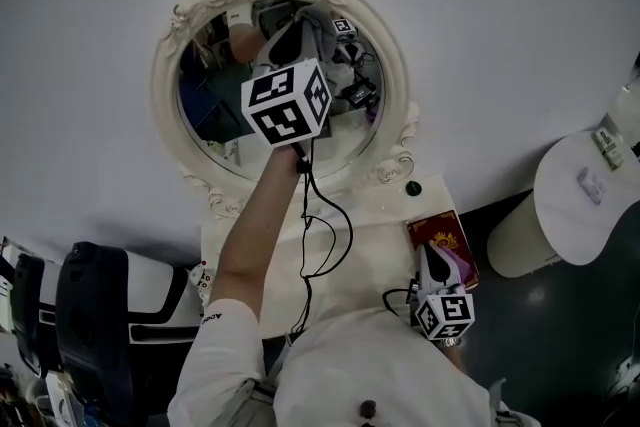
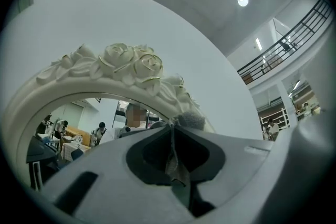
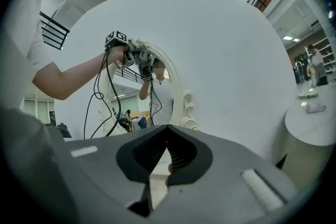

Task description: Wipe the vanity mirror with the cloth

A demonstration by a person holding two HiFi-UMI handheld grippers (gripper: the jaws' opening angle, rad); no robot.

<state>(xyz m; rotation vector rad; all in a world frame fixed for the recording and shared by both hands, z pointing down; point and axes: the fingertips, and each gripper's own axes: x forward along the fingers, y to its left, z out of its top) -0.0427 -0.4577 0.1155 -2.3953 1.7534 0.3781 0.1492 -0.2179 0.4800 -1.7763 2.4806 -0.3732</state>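
While I am reaching my left arm up to the mirror [image 1: 215,110], I am holding my left gripper [image 2: 172,126] at its upper part, just under the roses on the cream frame [image 2: 128,63]. Its jaws are squeezing together on the grey cloth [image 2: 175,165], which is running as a thin fold between them and bunching out past the tips, close to the frame's inner edge. I cannot tell whether the cloth is touching the glass. I am holding my right gripper [image 3: 167,131] low over the white table [image 1: 370,215], above a red box [image 1: 440,237]. Its jaws are pressing together at the tips with nothing between them. A round white stand [image 1: 590,205] is standing well apart to the right.
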